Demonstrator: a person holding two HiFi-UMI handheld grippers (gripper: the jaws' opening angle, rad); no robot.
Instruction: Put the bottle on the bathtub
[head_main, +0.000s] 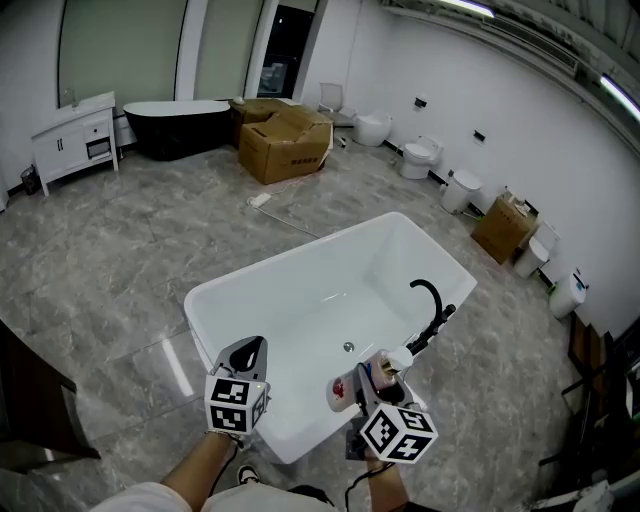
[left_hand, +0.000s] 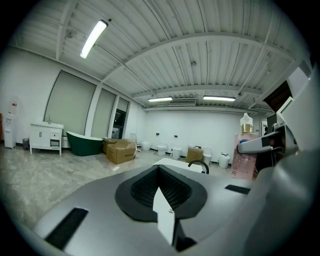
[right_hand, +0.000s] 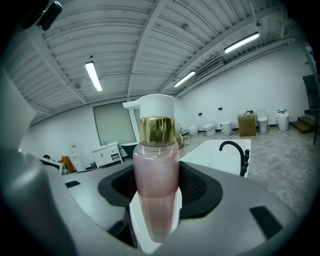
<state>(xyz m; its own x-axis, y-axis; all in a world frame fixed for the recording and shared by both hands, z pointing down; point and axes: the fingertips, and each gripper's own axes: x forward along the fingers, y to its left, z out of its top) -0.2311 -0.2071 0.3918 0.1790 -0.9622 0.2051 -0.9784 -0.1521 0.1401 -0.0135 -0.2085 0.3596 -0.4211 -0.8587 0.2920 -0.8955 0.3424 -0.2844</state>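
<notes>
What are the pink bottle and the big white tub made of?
The bottle looks like clear plastic, maybe glass: pink liquid shows through it. Its collar is shiny gold, perhaps metal-coated. The tub is glossy white, probably acrylic or ceramic: light glints on its smooth inside.

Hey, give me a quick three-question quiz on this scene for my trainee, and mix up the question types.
1. Which one holds the pink bottle? A: the left gripper. B: the right gripper.
2. Fill in the blank: the black faucet is mounted on the rim of the white ___.
3. True or false: the bottle already stands on the bathtub's rim.

Key
1. B. Its jaws are shut on the bottle. The left gripper's jaws are together with nothing between them.
2. bathtub.
3. False. The bottle is in the right gripper, above the near end of the bathtub.
</notes>
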